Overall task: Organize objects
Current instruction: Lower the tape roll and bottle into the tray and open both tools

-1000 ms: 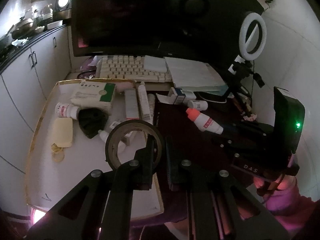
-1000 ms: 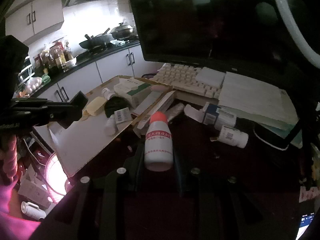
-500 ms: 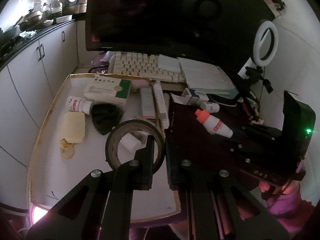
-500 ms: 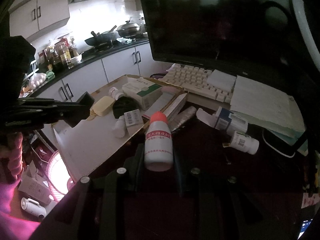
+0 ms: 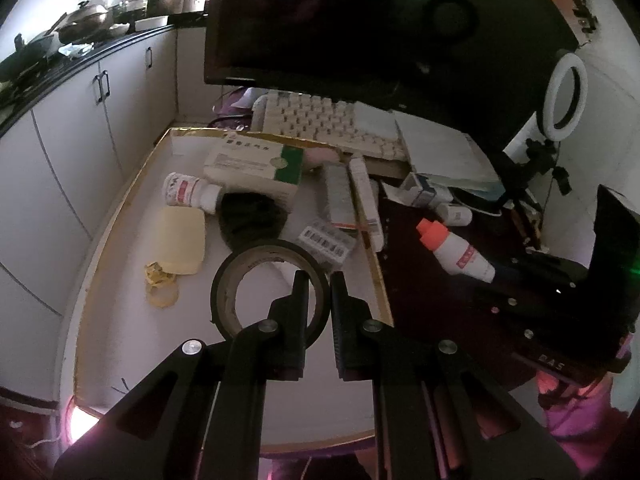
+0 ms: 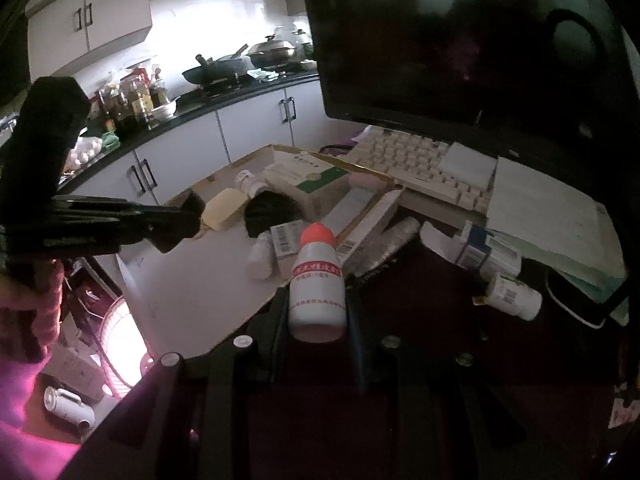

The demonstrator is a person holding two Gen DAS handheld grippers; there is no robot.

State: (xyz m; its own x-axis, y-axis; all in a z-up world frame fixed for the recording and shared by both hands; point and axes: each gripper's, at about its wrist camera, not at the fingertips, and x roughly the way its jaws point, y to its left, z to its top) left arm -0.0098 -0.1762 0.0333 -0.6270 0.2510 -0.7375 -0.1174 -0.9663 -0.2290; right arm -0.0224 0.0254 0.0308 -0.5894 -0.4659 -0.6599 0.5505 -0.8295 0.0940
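Left gripper (image 5: 319, 280): jaws drawn together on the wall of a dark tape roll (image 5: 270, 288), one finger inside the ring, the other outside. The roll hangs over the white tray (image 5: 120, 344), at about 6 o'clock of the clutter lying in it.

Right gripper (image 6: 318, 304): jaws clamped on a white bottle (image 6: 318, 280) with an orange cap (image 6: 317, 235), cap pointing away from the camera. In the left wrist view the same bottle (image 5: 460, 254) shows at 3 o'clock, over the dark worktop (image 5: 420, 300), outside the tray's gold edge.

Tray contents, left wrist view:
- green-and-white box (image 5: 256, 164) at 12 o'clock, near the far rim;
- small white bottle with red label (image 5: 190, 194) on its side, just beside the box at its 8 o'clock;
- black fabric item (image 5: 252, 220) touching the box's near side;
- pale yellow block (image 5: 180, 240) at 9 o'clock of the fabric, with yellow scraps (image 5: 160, 280) beside its near edge;
- barcode-marked pack (image 5: 326, 240) at 1 o'clock of the roll;
- two long narrow boxes (image 5: 338, 196) along the right rim.

Outside the tray: keyboard (image 5: 320, 120) and papers (image 5: 436, 148) at 12 to 1 o'clock under a dark monitor (image 5: 380, 20); blue-and-white box (image 6: 486, 250) and another small white bottle (image 6: 510, 296) on the worktop at 3 o'clock in the right wrist view. A ring light (image 5: 566, 96) stands at 2 o'clock. A pink sleeve (image 6: 24, 420) shows at 8 o'clock in the right wrist view.
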